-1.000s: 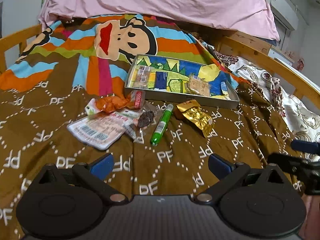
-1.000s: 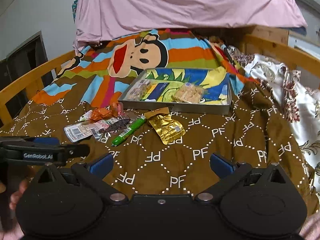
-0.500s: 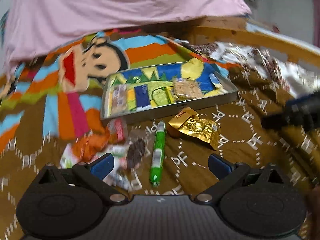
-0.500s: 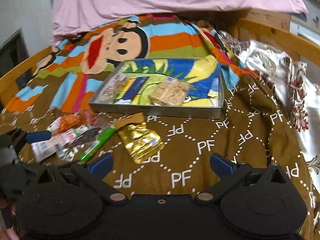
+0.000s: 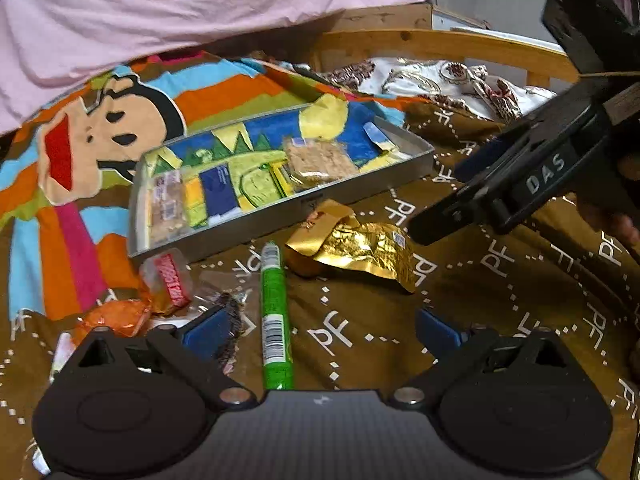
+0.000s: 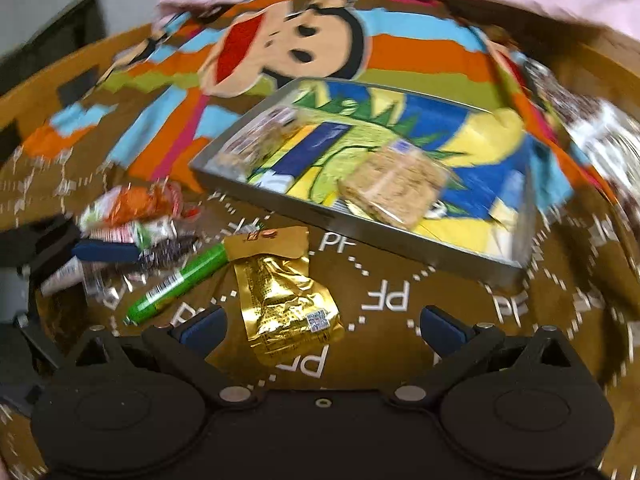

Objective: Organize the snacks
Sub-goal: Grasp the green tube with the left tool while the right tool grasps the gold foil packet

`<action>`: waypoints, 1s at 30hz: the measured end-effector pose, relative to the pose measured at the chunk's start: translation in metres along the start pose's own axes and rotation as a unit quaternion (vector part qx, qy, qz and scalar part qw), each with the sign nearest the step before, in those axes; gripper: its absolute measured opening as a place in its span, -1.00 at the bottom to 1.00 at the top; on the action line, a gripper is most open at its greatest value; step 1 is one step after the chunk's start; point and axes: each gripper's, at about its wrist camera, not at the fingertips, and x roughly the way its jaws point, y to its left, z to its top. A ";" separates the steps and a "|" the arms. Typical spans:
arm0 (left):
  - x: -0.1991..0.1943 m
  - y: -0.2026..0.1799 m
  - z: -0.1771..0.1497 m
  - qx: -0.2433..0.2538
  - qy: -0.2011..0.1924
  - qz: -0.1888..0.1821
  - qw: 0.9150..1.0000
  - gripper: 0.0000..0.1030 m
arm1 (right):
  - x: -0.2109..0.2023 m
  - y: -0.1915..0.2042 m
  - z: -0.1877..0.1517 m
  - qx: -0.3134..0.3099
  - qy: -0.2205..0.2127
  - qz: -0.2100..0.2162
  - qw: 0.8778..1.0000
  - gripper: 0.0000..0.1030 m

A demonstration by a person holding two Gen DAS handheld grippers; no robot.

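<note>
The left tongs (image 5: 318,330) stand wide open, blue-padded fingers (image 5: 206,330) spread far apart with nothing between them, and are held low and tilted down. Seen from the right wrist view, they come in from the left edge, one blue finger pointing rightward. The right tongs (image 6: 322,326) are likewise wide open and empty, blue pads (image 6: 442,328) well apart, aimed forward and downward. In the left wrist view the right tongs reach in from the upper right, slanting down to the left, above and to the right of the left tongs; part of a hand (image 5: 624,216) grips the handle behind them.
</note>
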 end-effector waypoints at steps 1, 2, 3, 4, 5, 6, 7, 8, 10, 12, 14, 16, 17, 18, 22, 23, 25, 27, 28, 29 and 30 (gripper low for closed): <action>0.003 0.002 0.000 -0.005 0.006 -0.007 1.000 0.88 | 0.004 0.002 0.001 -0.015 0.004 -0.003 1.000 0.99; 0.006 0.005 0.000 -0.012 0.011 -0.014 1.000 0.87 | 0.008 0.003 0.001 -0.031 0.008 -0.007 0.999 0.99; 0.008 0.008 -0.001 -0.023 0.014 -0.022 0.999 0.85 | 0.010 0.005 0.000 -0.050 0.009 -0.011 0.999 0.99; 0.010 0.011 -0.001 -0.035 0.017 -0.029 0.999 0.83 | 0.012 0.007 -0.002 -0.068 0.007 -0.015 0.998 0.99; 0.012 0.014 -0.002 -0.046 0.019 -0.036 0.998 0.82 | 0.013 0.009 -0.003 -0.085 0.004 -0.019 0.996 0.99; 0.014 0.017 -0.002 -0.058 0.023 -0.042 0.997 0.79 | 0.014 0.011 -0.005 -0.101 0.004 -0.020 0.995 0.99; 0.016 0.020 -0.003 -0.071 0.026 -0.047 0.996 0.76 | 0.016 0.012 -0.006 -0.112 0.005 -0.018 0.994 0.99; 0.018 0.022 -0.003 -0.079 0.028 -0.050 0.995 0.74 | 0.017 0.013 -0.006 -0.119 0.007 -0.016 0.993 0.99; 0.022 0.028 -0.003 -0.099 0.033 -0.049 0.993 0.62 | 0.021 0.015 -0.008 -0.128 0.010 -0.012 0.992 0.99; 0.025 0.035 -0.002 -0.121 0.038 -0.050 0.991 0.54 | 0.023 0.017 -0.008 -0.133 0.013 -0.009 0.991 0.99; 0.028 0.041 -0.002 -0.141 0.041 -0.053 0.988 0.45 | 0.027 0.019 -0.009 -0.138 0.015 -0.008 0.990 0.99; 0.030 0.044 0.000 -0.147 0.049 -0.049 0.987 0.28 | 0.031 0.022 -0.010 -0.140 0.013 -0.009 0.990 0.99; 0.031 0.044 0.000 -0.146 0.051 -0.044 0.987 0.25 | 0.034 0.024 -0.010 -0.139 0.010 -0.010 0.990 0.99; 0.033 0.044 0.001 -0.142 0.053 -0.040 0.988 0.21 | 0.037 0.025 -0.011 -0.138 0.009 -0.011 0.990 0.99; 0.038 0.041 0.004 -0.132 0.063 -0.026 0.989 0.06 | 0.051 0.032 -0.013 -0.157 0.005 -0.017 0.987 0.98; 0.038 0.041 0.004 -0.133 0.064 -0.024 0.989 0.05 | 0.052 0.032 -0.012 -0.159 -0.001 -0.017 0.987 0.98; 0.040 0.042 0.006 -0.136 0.067 -0.019 0.988 -0.03 | 0.055 0.031 -0.010 -0.150 -0.005 -0.014 0.989 0.99; 0.043 0.044 0.007 -0.139 0.070 -0.018 0.988 -0.06 | 0.061 0.026 -0.008 -0.126 0.002 -0.002 0.992 0.99; 0.044 0.043 0.006 -0.139 0.072 -0.017 0.987 -0.08 | 0.064 0.023 -0.008 -0.112 0.008 0.006 0.994 0.99; 0.045 0.043 0.007 -0.139 0.073 -0.016 0.988 -0.10 | 0.066 0.020 -0.008 -0.102 0.012 0.011 0.995 0.99; 0.047 0.044 0.007 -0.139 0.074 -0.015 0.987 -0.12 | 0.066 0.019 -0.008 -0.096 0.011 0.015 0.995 0.98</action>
